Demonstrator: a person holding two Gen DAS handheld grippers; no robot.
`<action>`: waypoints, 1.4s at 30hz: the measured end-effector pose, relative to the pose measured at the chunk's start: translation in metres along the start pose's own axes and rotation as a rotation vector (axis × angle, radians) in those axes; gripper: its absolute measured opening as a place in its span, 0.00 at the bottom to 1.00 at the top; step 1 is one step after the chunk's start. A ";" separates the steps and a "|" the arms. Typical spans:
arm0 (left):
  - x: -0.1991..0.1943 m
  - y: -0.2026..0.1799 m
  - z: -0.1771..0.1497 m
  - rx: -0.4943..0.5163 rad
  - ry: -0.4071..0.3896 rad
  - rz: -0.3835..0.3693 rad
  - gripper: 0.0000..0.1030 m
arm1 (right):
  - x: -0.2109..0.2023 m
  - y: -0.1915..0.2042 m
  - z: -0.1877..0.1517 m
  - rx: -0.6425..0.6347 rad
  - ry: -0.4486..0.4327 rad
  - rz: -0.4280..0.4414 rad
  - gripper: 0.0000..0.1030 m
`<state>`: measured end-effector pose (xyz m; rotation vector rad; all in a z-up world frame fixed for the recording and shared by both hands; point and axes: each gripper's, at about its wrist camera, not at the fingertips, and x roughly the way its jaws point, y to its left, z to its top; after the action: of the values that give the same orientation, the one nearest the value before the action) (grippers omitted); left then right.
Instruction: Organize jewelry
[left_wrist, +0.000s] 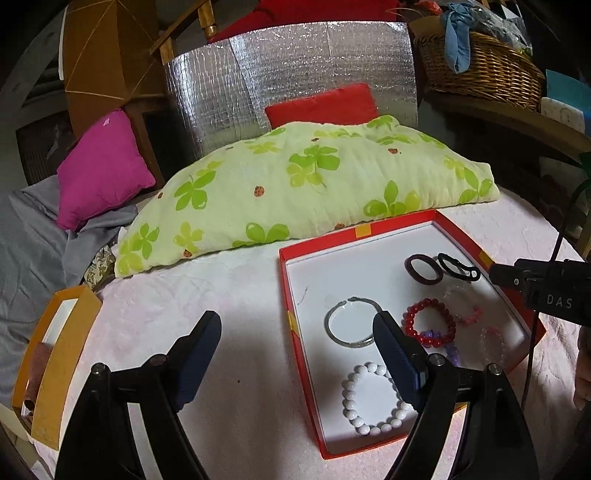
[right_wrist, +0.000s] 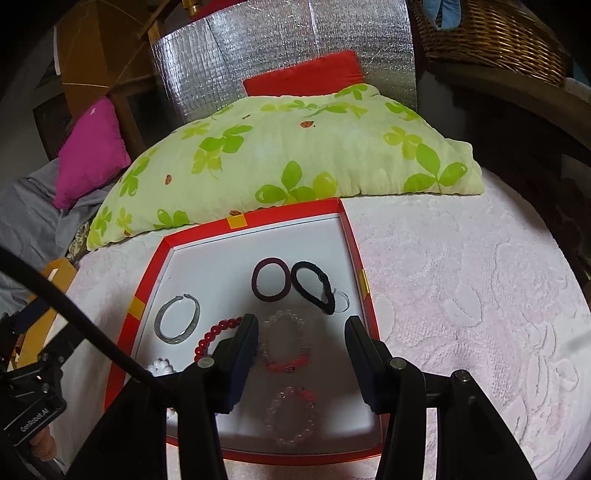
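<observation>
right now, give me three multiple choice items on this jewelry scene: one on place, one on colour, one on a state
1. Where does the white bead bracelet lie?
A. on the clover pillow
B. inside the red box
C. in the wicker basket

2. What colour is the hair tie just left of the black hair tie, in the right wrist view?
A. dark maroon
B. yellow
C. blue

3. What is the right tool doing?
A. clamped on the silver bangle
B. open above the box, holding nothing
C. pressed shut on the pillow

Answers: 1 B, it rests on the box's white floor; 2 A, a maroon loop beside the black one; 3 B, nothing sits between its spread fingers.
</observation>
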<state>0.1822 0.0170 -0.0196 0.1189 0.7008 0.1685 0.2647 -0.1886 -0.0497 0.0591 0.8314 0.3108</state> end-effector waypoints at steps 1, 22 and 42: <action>0.000 0.000 -0.001 -0.005 0.009 -0.001 0.82 | -0.001 0.000 0.000 0.001 -0.001 0.003 0.51; -0.149 0.011 -0.053 -0.054 -0.008 0.035 0.82 | -0.188 0.043 -0.110 -0.139 -0.155 -0.089 0.67; -0.236 0.015 -0.066 -0.036 -0.089 0.022 0.82 | -0.244 0.067 -0.122 -0.097 -0.171 -0.106 0.74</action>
<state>-0.0402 -0.0107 0.0816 0.0991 0.6080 0.1953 0.0045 -0.2050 0.0540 -0.0481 0.6461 0.2424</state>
